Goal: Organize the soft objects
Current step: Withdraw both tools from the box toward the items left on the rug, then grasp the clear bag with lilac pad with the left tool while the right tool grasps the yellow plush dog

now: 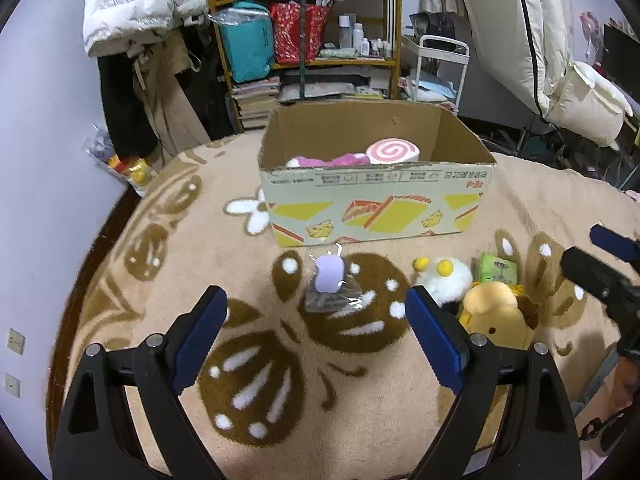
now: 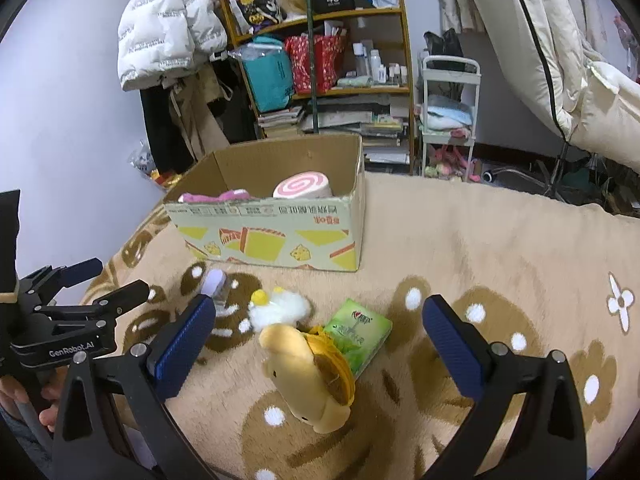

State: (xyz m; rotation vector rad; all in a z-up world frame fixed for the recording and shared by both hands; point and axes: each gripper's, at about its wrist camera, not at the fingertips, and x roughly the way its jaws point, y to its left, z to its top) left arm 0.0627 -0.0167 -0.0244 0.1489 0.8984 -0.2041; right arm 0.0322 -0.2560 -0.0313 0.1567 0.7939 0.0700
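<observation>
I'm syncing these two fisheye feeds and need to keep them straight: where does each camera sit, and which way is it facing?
Left wrist: rides the left gripper, facing the cardboard box over the bagged purple toy; own open fingers show, the right gripper at the right edge.
Right wrist: rides the right gripper, aimed at the yellow plush; left gripper at left.
Shared: box, yellow plush, white plush, green pack, blanket.

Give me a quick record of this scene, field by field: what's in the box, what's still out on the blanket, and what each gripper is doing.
box: cardboard box, open top
in box: pink swirl cushion, pink plush
on blanket: yellow plush, white fluffy toy, green tissue pack, bagged purple item
left gripper: open, empty
right gripper: open, yellow plush between the fingers
</observation>
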